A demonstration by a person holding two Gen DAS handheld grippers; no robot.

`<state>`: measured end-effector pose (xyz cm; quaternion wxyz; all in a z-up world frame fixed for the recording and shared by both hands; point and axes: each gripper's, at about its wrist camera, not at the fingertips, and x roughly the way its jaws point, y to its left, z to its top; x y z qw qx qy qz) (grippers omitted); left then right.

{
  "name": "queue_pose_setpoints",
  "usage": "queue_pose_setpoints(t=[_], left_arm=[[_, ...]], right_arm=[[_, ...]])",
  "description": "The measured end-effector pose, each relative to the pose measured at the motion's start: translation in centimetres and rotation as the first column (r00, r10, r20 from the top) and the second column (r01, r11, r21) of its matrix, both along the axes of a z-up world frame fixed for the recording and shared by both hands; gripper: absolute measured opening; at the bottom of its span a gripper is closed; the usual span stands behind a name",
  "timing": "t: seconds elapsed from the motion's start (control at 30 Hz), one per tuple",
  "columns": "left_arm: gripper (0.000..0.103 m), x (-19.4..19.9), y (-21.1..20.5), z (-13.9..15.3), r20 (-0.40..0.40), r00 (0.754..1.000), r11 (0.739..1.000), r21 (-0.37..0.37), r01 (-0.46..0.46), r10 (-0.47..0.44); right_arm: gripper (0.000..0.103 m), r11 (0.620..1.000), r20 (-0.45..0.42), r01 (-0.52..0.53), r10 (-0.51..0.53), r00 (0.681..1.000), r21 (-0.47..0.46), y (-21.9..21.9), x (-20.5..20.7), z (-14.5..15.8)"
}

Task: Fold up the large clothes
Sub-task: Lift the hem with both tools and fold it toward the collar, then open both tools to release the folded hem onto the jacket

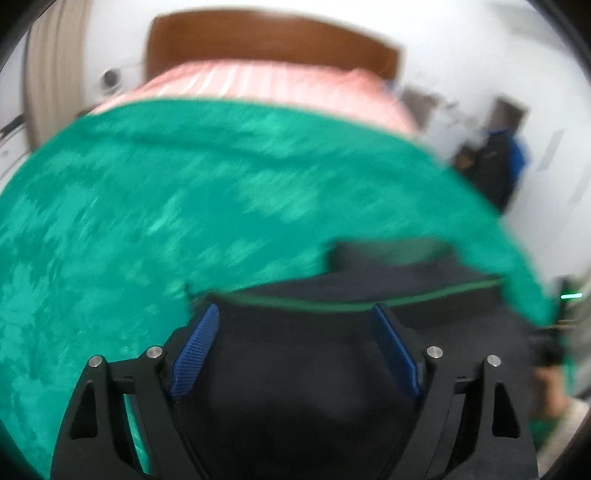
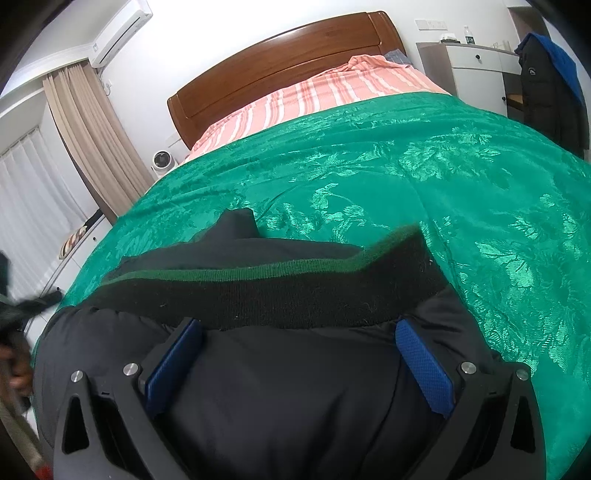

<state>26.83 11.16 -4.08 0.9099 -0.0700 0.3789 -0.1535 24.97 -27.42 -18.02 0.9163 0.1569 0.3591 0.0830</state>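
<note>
Fingers (image 2: 424, 356) of the right gripper (image 2: 299, 332) stand wide over the dark jacket (image 2: 280, 387) on the green bedspread (image 2: 406, 177). Left gripper (image 1: 295, 325) fingers (image 1: 197, 350) likewise stand wide, holding nothing.

**A bedroom around a green-covered bed**

A green bedspread (image 2: 369, 177) with a shiny leaf pattern covers most of the bed. Beyond it lies a pink striped sheet (image 2: 325, 92), reaching up to a brown wooden headboard (image 2: 280, 62). Beige curtains (image 2: 92, 136) hang at the left below a white air conditioner (image 2: 118, 33). A small white fan (image 2: 162, 162) stands beside the bed. At the right stands a white cabinet (image 2: 476, 66), with a dark coat (image 2: 546, 96) hanging near it.
</note>
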Motion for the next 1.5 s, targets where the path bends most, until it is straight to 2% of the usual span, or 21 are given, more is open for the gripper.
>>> queue_pose_setpoints(t=[0.07, 0.17, 0.2, 0.3, 0.33, 0.4, 0.5, 0.6, 0.7, 0.77, 0.83, 0.9, 1.03, 1.17, 1.27, 1.37, 1.43, 1.5], left_arm=[[0.096, -1.6, -2.4, 2.2, 0.032, 0.995, 0.995, -0.034, 0.094, -0.093], [0.096, -1.8, -8.0, 2.0, -0.006, 0.977, 0.977, 0.011, 0.213, -0.213], [0.096, -1.3, -9.4, 1.0, -0.022, 0.977, 0.976, 0.039, 0.212, -0.212], [0.095, 2.3, -11.6, -5.6, -0.196, 0.973, 0.983, 0.109, 0.149, -0.126], [0.097, 2.7, -11.3, -6.8, -0.179, 0.977, 0.988, 0.078, 0.135, -0.119], [0.099, 3.0, -11.9, -7.6, -0.158, 0.981, 0.986, 0.106, 0.13, -0.113], [0.101, 3.2, -12.6, -8.4, -0.155, 0.982, 0.98, 0.149, 0.134, -0.111], [0.1, 2.9, -12.3, -8.0, -0.143, 0.983, 0.981, 0.138, 0.136, -0.116], [0.095, 1.9, -12.0, -5.9, -0.171, 0.98, 0.978, 0.161, 0.131, -0.103], [0.095, -0.2, -11.6, -4.0, -0.152, 0.98, 0.979, 0.137, 0.148, -0.127], [0.095, -1.2, -11.5, -3.7, -0.156, 0.98, 0.977, 0.154, 0.145, -0.121], [0.095, -1.3, -11.6, -5.5, -0.189, 0.975, 0.973, 0.176, 0.148, -0.115], [0.1, -1.8, -12.6, -8.1, -0.129, 0.985, 0.959, 0.247, 0.14, -0.111], [0.101, -1.4, -12.5, -8.2, -0.133, 0.985, 0.961, 0.24, 0.141, -0.111], [0.094, -2.6, -12.2, -6.4, -0.148, 0.983, 0.958, 0.249, 0.141, -0.106], [0.092, -5.7, -11.9, -4.3, -0.13, 0.982, 0.968, 0.193, 0.159, -0.135], [0.092, -6.8, -12.3, -4.7, -0.146, 0.98, 0.963, 0.213, 0.166, -0.137], [0.093, -7.4, -12.7, -6.2, -0.136, 0.982, 0.95, 0.266, 0.165, -0.133]], right_arm=[[0.103, 1.0, 0.002, 0.0, 0.0, 1.0, 0.002, 0.0, 0.0, 0.0], [0.103, 1.0, 0.004, 0.0, -0.001, 1.0, 0.005, 0.0, -0.1, 0.0], [0.103, 1.0, 0.005, 0.001, -0.001, 1.0, 0.005, 0.0, -0.1, 0.0], [0.103, 1.0, 0.007, 0.003, -0.003, 1.0, 0.009, -0.1, -0.2, 0.1], [0.103, 1.0, 0.008, 0.005, -0.005, 1.0, 0.015, -0.2, -0.2, 0.1], [0.103, 1.0, 0.007, 0.008, -0.008, 1.0, 0.023, -0.4, -0.2, 0.0], [0.103, 1.0, 0.004, 0.012, -0.012, 1.0, 0.015, -0.4, -0.1, 0.0], [0.103, 1.0, 0.0, 0.009, -0.009, 1.0, 0.008, -0.3, -0.1, 0.1], [0.103, 1.0, -0.02, -0.008, 0.008, 1.0, 0.019, -0.4, -0.1, 0.6], [0.102, 1.0, -0.031, -0.009, 0.009, 0.999, 0.021, -0.6, -0.4, 1.5], [0.102, 0.998, 0.002, 0.025, -0.025, 1.0, 0.059, -1.2, -2.3, 3.6], [0.102, 0.99, 0.065, 0.016, -0.025, 0.998, 0.142, -1.7, -5.1, 5.7], [0.102, 0.987, 0.168, -0.004, -0.023, 0.985, 0.161, -1.6, -12.3, 8.5], [0.102, 0.985, 0.177, 0.023, -0.054, 0.983, 0.172, -1.1, -19.4, 7.6], [0.102, 0.99, 0.176, 0.041, -0.065, 0.982, 0.136, -0.5, -23.2, 6.4], [0.102, 0.996, 0.184, 0.029, -0.043, 0.982, 0.079, -0.1, -25.4, 6.1], [0.102, 0.998, 0.199, 0.014, -0.024, 0.98, 0.055, 0.0, -26.0, 6.1], [0.102, 0.999, 0.206, 0.012, -0.021, 0.978, 0.047, 0.1, -25.9, 6.0]])
